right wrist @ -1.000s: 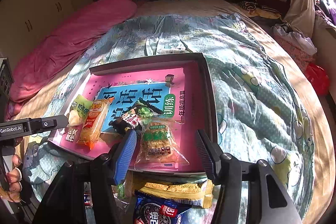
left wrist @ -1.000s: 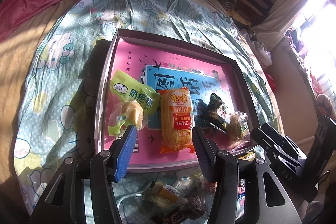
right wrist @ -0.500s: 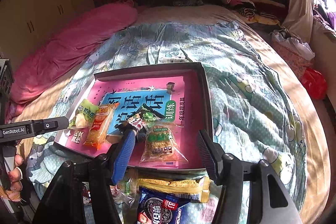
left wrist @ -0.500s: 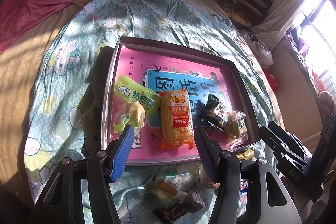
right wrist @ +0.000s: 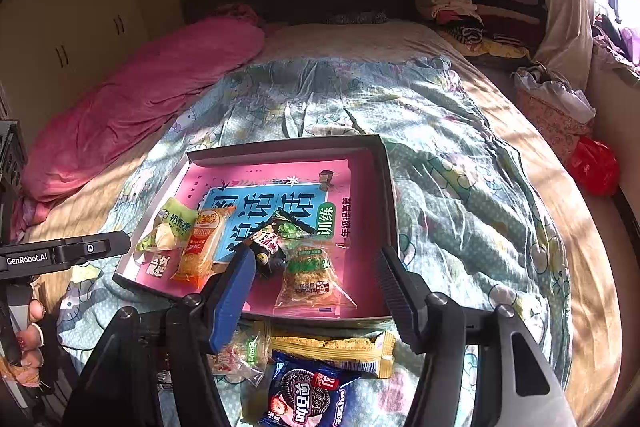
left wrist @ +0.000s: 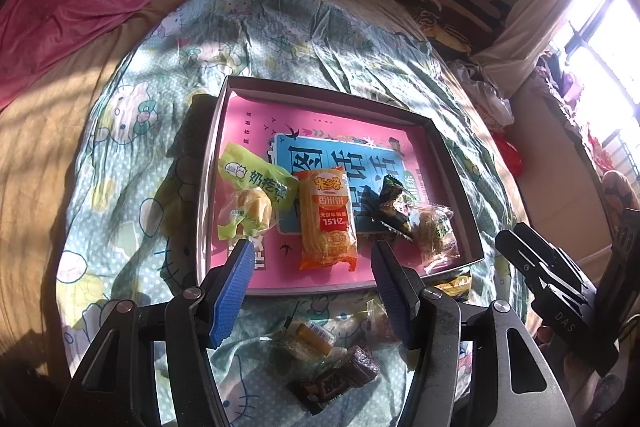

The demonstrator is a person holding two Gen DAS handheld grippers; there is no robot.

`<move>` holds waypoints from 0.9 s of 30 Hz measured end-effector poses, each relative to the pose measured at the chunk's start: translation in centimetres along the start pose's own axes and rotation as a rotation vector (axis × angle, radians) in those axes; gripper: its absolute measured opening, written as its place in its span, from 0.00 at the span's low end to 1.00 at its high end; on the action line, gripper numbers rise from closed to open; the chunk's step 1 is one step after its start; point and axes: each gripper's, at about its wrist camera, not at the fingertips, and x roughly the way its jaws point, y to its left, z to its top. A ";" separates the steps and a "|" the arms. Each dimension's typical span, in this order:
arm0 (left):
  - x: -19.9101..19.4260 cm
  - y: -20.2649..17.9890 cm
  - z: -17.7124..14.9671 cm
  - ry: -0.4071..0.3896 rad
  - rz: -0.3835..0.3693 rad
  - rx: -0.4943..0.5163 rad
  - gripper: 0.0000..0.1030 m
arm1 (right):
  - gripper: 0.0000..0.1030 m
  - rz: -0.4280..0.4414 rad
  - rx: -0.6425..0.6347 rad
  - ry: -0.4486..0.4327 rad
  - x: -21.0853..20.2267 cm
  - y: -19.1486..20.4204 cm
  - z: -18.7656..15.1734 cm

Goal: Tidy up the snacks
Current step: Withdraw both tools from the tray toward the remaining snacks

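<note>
Both grippers risen since earlier | left gripper [left wrist: 312,255] open | right gripper [right wrist: 316,263] opening, empty

the snack packets [left wrist: 327,217] are glossy, crinkled plastic film. the box [left wrist: 456,171] looks like matt card. the quilt [right wrist: 460,187] is soft, creased cloth.

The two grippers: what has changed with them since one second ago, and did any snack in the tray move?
Both grippers have pulled back and up from the tray, which now looks smaller. The left gripper has opened wider; the right gripper is opening; nothing is between either pair of jaws. The four snacks in the tray, such as the orange rice cracker pack, lie as before.
</note>
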 end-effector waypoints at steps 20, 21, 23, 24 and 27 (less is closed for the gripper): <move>-1.7 0.2 -1.7 -0.002 -0.001 -0.001 0.61 | 0.69 -0.035 0.006 -0.061 -3.3 -0.4 -0.4; -1.8 0.2 -1.9 -0.001 -0.002 0.000 0.61 | 0.70 -0.036 0.008 -0.066 -3.5 -0.4 -0.4; -1.9 0.2 -2.1 0.002 -0.001 0.004 0.61 | 0.71 -0.036 0.008 -0.067 -3.7 -0.5 -0.5; -1.9 0.1 -2.3 0.005 -0.002 0.006 0.61 | 0.71 -0.037 0.008 -0.064 -3.7 -0.5 -0.5; -1.8 0.0 -2.7 0.012 0.000 0.014 0.61 | 0.71 -0.034 0.005 -0.060 -3.8 -0.3 -0.8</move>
